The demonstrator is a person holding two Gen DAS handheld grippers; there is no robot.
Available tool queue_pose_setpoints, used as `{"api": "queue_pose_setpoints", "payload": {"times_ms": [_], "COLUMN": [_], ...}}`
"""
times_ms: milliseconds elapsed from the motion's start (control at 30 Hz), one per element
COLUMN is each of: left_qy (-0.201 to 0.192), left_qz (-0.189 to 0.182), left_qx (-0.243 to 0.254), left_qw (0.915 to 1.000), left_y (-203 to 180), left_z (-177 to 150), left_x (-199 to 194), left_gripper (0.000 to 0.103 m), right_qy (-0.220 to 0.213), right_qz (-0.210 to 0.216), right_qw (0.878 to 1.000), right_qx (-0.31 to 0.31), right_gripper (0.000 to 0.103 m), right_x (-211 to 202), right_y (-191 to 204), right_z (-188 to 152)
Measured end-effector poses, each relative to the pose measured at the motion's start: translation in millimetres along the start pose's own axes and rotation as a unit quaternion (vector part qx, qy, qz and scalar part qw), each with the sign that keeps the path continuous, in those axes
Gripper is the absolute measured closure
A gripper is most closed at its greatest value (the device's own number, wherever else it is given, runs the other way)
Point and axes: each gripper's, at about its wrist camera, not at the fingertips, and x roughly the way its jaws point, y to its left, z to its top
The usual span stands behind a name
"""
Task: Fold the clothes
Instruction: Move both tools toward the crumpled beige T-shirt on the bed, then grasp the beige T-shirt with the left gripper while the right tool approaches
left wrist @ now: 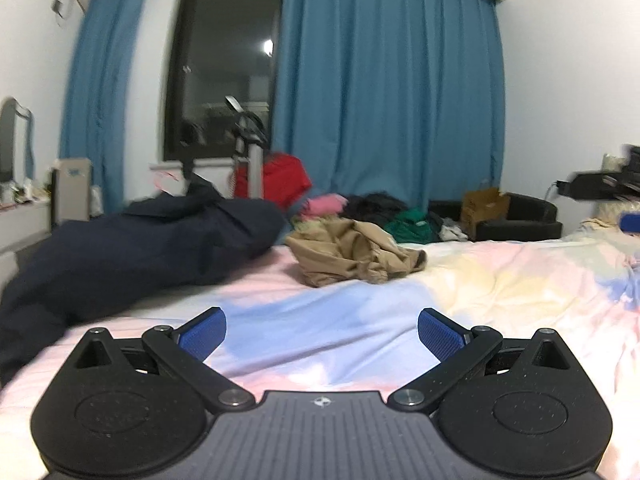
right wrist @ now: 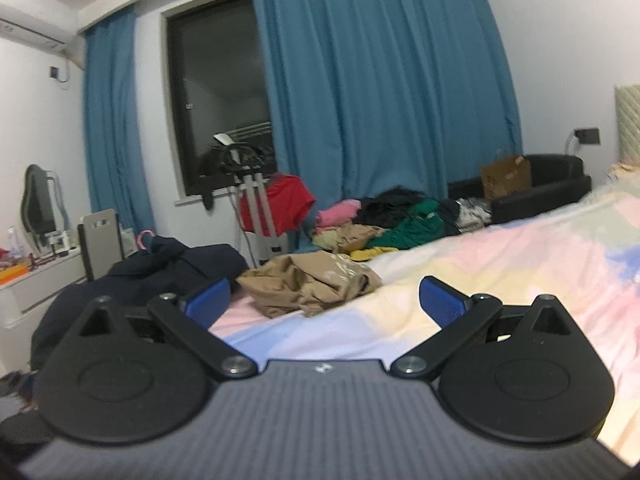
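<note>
1. Here, our left gripper and right gripper hover spread wide, holding nothing.
2. Ahead lie a crumpled tan garment and a dark garment, unfolded.
3. Next, we judge, comes grasping one.

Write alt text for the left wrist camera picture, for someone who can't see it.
The open left gripper hovers empty over a bed with a pastel cover. Ahead lie a crumpled tan garment and, to its left, a dark navy garment. Blue curtains and a dark window fill the background.
</note>
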Motion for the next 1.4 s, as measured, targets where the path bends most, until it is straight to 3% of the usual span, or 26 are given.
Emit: {"api": "queue_pose_setpoints", "payload": {"times_ms": [67,367,600,633,733,767,800,833,900,967,1400], "left_qy": [0.010,0.055,0.089,0.092,0.100,0.103,0.105,0.108,0.112,0.117,0.044], "left_qz": [-0.016,-0.050,-0.076,-0.085,-0.112,-0.121,-0.130,-0.139,-0.157,-0.174,-0.216], "left_qx": [0.000,-0.013,-0.024,-0.042,-0.096,-0.114,-0.132,-0.149,-0.185,-0.219,-0.198], "left_qw": [0.9998,0.9972,0.9928,0.9912,0.9840,0.9807,0.9771,0.9730,0.9637,0.9529,0.9551], "left_y": [-6,-35,-58,-54,-43,-40,-36,-32,-25,-18,-10], "left_z": [4,9,13,15,22,24,27,29,34,38,113], "left_x": [19,215,367,373,393,399,406,413,426,438,239], "left_gripper": [0.000,0.002,0.007,0.008,0.020,0.033,0.054,0.062,0.091,0.092,0.095], "right_qy": [0.008,0.061,0.108,0.115,0.129,0.132,0.133,0.134,0.133,0.130,0.043], "right_qz": [-0.008,-0.054,-0.040,-0.035,-0.032,-0.037,-0.046,-0.054,-0.062,-0.065,-0.060], "right_qw": [1.000,0.994,0.989,0.989,0.987,0.987,0.987,0.986,0.984,0.983,0.991], "right_qx": [0.012,0.068,0.087,0.088,0.085,0.083,0.083,0.085,0.101,0.111,0.116], "right_gripper": [0.000,0.000,0.000,0.000,0.000,0.000,0.000,0.000,0.000,0.000,0.000], "right_x": [4,56,118,125,143,147,151,154,158,159,105], "right_y": [-9,-45,-44,-44,-42,-42,-44,-45,-52,-56,-65], "right_z": [-2,-37,-78,-83,-96,-100,-102,-105,-108,-108,-81]}}
